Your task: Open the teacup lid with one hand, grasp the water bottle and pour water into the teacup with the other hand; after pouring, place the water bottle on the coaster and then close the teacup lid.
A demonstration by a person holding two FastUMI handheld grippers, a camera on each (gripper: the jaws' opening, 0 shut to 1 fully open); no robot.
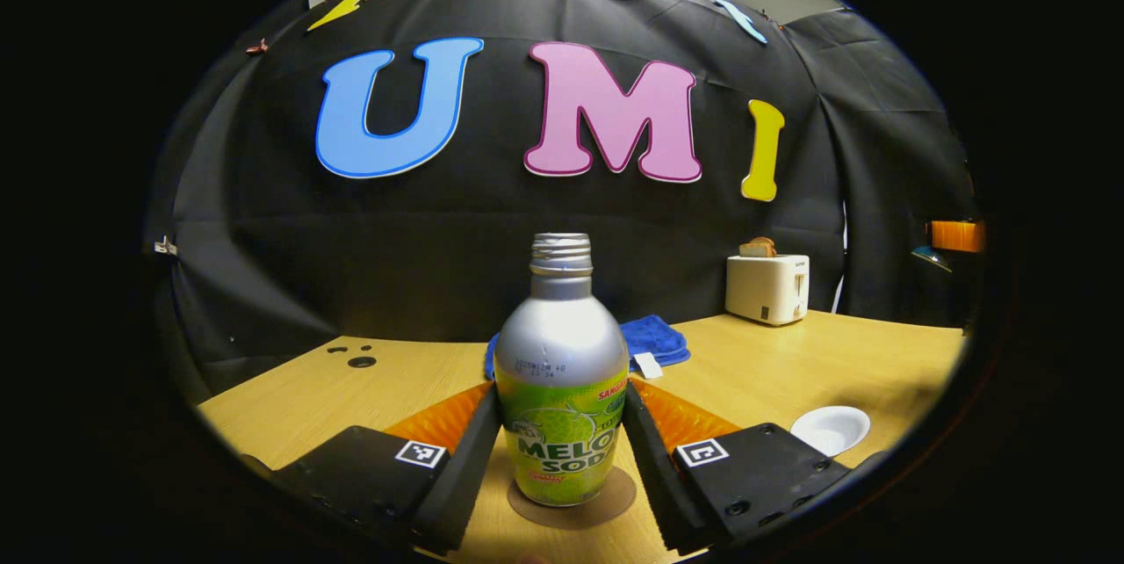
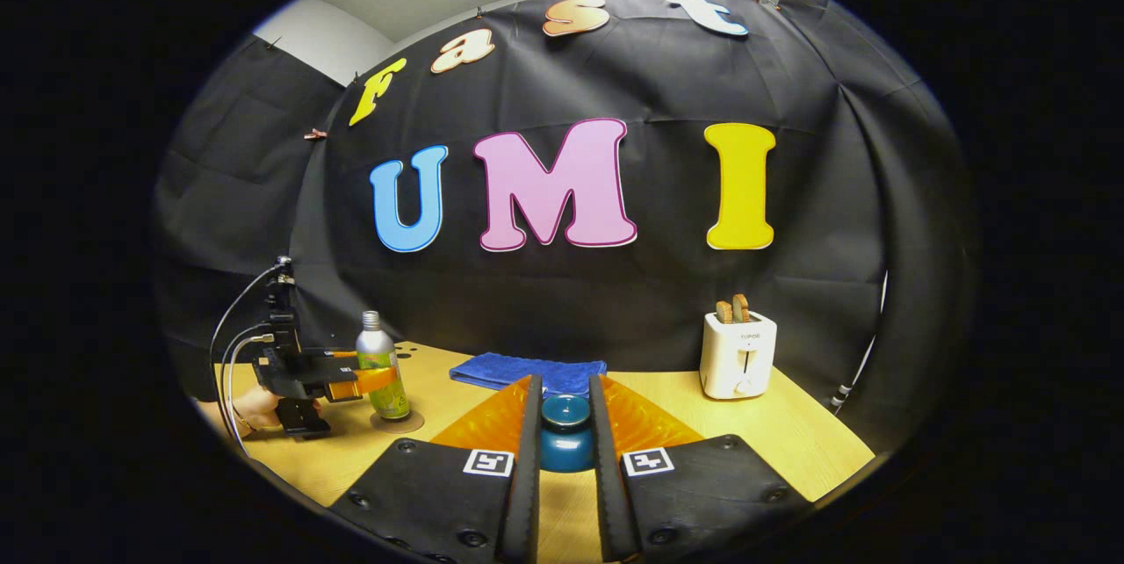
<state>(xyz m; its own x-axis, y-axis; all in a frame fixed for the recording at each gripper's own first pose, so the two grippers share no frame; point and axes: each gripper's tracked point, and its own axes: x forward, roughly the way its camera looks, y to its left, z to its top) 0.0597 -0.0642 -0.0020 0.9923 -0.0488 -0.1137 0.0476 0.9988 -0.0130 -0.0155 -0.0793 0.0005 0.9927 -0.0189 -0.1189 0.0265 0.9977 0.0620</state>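
**Bottle on coaster, lid on cup, both grippers at their objects**

Left gripper [image 1: 560,450]: fingers bracket the silver aluminium bottle with the green melon-soda label [image 1: 560,379], one each side of the lower body, touching or very near it. Can't tell if they're actually pressing. Bottle upright, uncapped, standing on the round brown coaster [image 1: 606,504] on the light wooden table [image 1: 773,371].

Right gripper [image 2: 565,459]: fingers nearly parallel, narrow gap, with the dark teal ceramic teacup [image 2: 565,450] between them; its domed teal lid [image 2: 565,410] sits on the cup. Fingers look flush against the cup and lid sides, but a firm clamp isn't confirmable.

From the right gripper view, the left gripper [image 2: 373,381] is off to the left at the bottle [image 2: 379,366], a hand [image 2: 259,406] behind it, cables trailing up.

Also on table: folded blue cloth [image 1: 654,337] behind the bottle, white toaster [image 1: 767,287] with bread slices in its slots near the back wall, small white saucer [image 1: 831,429] to the right.
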